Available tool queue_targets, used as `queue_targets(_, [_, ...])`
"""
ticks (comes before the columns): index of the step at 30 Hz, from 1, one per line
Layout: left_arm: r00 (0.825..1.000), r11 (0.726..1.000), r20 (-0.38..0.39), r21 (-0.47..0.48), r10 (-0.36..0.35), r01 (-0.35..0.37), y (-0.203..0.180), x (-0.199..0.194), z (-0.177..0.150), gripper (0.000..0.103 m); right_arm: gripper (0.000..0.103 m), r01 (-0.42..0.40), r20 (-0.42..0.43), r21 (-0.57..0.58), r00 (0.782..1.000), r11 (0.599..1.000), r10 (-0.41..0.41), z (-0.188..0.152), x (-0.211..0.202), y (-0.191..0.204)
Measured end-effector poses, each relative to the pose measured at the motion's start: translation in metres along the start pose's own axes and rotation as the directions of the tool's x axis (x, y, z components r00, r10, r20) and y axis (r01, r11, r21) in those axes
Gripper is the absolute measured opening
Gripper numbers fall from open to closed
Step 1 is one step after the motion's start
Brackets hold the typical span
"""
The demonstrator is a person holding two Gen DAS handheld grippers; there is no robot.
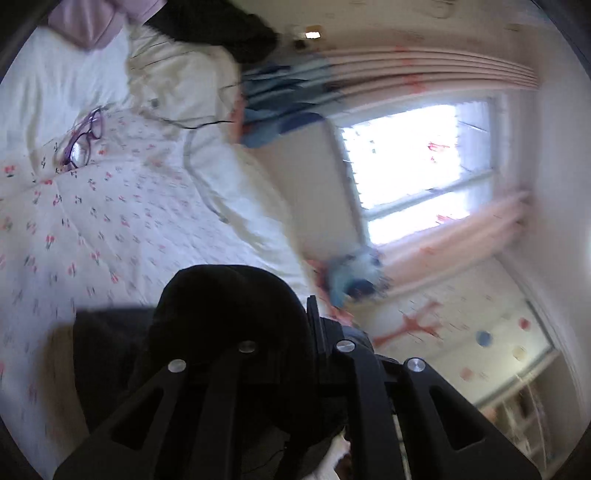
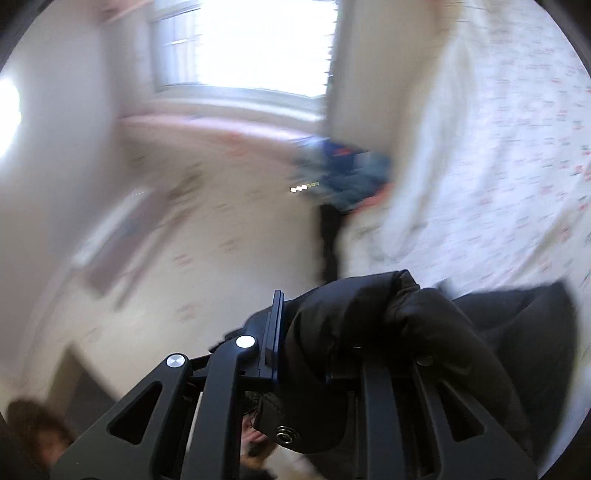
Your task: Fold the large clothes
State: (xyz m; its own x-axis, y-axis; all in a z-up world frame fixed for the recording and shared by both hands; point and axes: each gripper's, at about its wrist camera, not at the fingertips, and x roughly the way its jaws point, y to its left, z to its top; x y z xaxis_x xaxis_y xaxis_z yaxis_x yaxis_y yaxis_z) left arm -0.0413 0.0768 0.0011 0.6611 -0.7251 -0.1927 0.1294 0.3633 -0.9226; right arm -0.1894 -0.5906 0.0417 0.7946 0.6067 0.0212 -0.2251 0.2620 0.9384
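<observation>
A black padded jacket (image 1: 229, 317) bulges over my left gripper (image 1: 280, 306), which is shut on it; only the right finger (image 1: 314, 321) shows beside the fabric. In the right wrist view the same black jacket (image 2: 388, 332) is bunched between the fingers of my right gripper (image 2: 332, 314), which is shut on it, with a metal snap (image 2: 284, 439) hanging below. The left finger (image 2: 273, 332) shows; the other is hidden under the fabric. Both views are motion-blurred.
A bed with a floral quilt (image 1: 92, 221) carries a cream coat (image 1: 177, 74), purple glasses (image 1: 83, 140), another black garment (image 1: 221, 33) and a lilac one (image 1: 88, 22). Blue clothes (image 1: 273, 103) lie by the bright window (image 1: 413, 166). A shelf (image 1: 524, 406) stands against the wall.
</observation>
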Motion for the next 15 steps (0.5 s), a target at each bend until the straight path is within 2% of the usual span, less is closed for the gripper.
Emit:
queue_targets(2, [0.995,0.994,-0.004,-0.031,0.104,-0.104,0.034,0.033,0.001,0.012,0.017,0.118,-0.009,0.035,0.993,0.992,-0.118,0.007,0.028,-0.038])
queue_targets(3, [0.989,0.988,-0.014,-0.047,0.146,-0.146,0.051,0.045,-0.001,0.012,0.017,0.201,-0.018,0.069,0.980,0.977,-0.200,0.009,0.038,-0.068])
queue_targets(4, [0.983,0.981,-0.025,-0.068,0.182,-0.184,0.068,0.055,-0.004,0.013,0.016,0.227,-0.031,0.107,0.974,0.968,-0.225,0.009,0.045,-0.092])
queue_targets(5, [0.977,0.973,-0.042,-0.092,0.207,-0.210,0.085,0.065,-0.009,0.014,0.016,0.252,-0.053,0.134,0.968,0.958,-0.247,0.007,0.054,-0.116])
queue_targets(7, [0.969,0.961,-0.074,-0.133,0.236,-0.244,0.114,0.076,-0.020,0.016,0.017,0.258,-0.074,0.157,0.966,0.953,-0.249,0.002,0.062,-0.136])
queue_targets(10, [0.966,0.957,-0.097,-0.145,0.238,-0.250,0.118,0.076,-0.021,0.017,0.022,0.265,-0.097,0.154,0.963,0.952,-0.252,0.002,0.068,-0.139])
queue_targets(11, [0.965,0.955,-0.114,-0.156,0.236,-0.252,0.113,0.071,-0.018,0.019,0.030,0.268,-0.106,0.163,0.962,0.950,-0.253,0.003,0.068,-0.138])
queue_targets(12, [0.967,0.955,-0.121,-0.172,0.224,-0.242,0.110,0.067,-0.015,0.026,0.043,0.265,-0.109,0.174,0.962,0.948,-0.249,0.006,0.065,-0.135])
queue_targets(13, [0.973,0.956,-0.117,-0.198,0.198,-0.218,0.107,0.064,-0.009,0.035,0.050,0.250,-0.102,0.186,0.967,0.950,-0.234,0.010,0.060,-0.130])
queue_targets(14, [0.981,0.956,-0.103,-0.229,0.165,-0.185,0.104,0.059,-0.004,0.041,0.063,0.230,-0.075,0.188,0.973,0.955,-0.220,0.012,0.054,-0.121])
queue_targets(15, [0.991,0.956,-0.067,-0.264,0.112,-0.126,0.095,0.049,0.001,0.050,0.070,0.228,-0.062,0.175,0.974,0.958,-0.220,0.017,0.042,-0.096])
